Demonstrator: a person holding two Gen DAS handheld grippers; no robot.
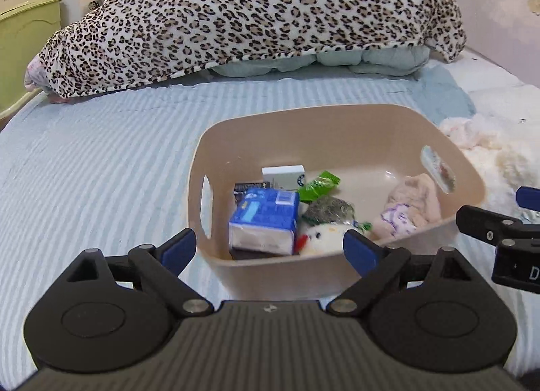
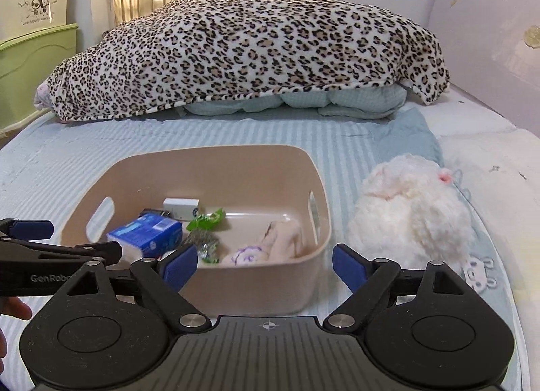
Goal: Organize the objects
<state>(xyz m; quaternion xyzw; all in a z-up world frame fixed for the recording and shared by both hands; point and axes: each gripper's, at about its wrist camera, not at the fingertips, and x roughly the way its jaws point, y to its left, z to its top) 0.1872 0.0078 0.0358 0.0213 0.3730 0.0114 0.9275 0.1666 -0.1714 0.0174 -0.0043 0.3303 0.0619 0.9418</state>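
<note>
A beige plastic basket [image 1: 337,128] [image 2: 216,161] stands on the striped bed sheet. Inside lie a blue tissue pack [image 1: 263,219] [image 2: 148,235], a white box [image 1: 283,175] [image 2: 180,207], a green wrapper [image 1: 319,185] [image 2: 206,220], a small snowman plush [image 1: 324,237], and a pink cloth [image 1: 411,212] [image 2: 270,246]. A white fluffy plush [image 2: 411,212] [image 1: 486,144] lies on the bed right of the basket. My left gripper [image 1: 270,249] is open and empty at the basket's near rim. My right gripper [image 2: 265,264] is open and empty, near the basket's near right corner.
A leopard-print blanket [image 1: 256,13] [image 2: 249,53] covers pillows at the far end of the bed. A green and cream drawer unit [image 2: 33,36] stands at the left. A wall runs along the right side. The right gripper's finger shows at the left wrist view's right edge [image 1: 499,229].
</note>
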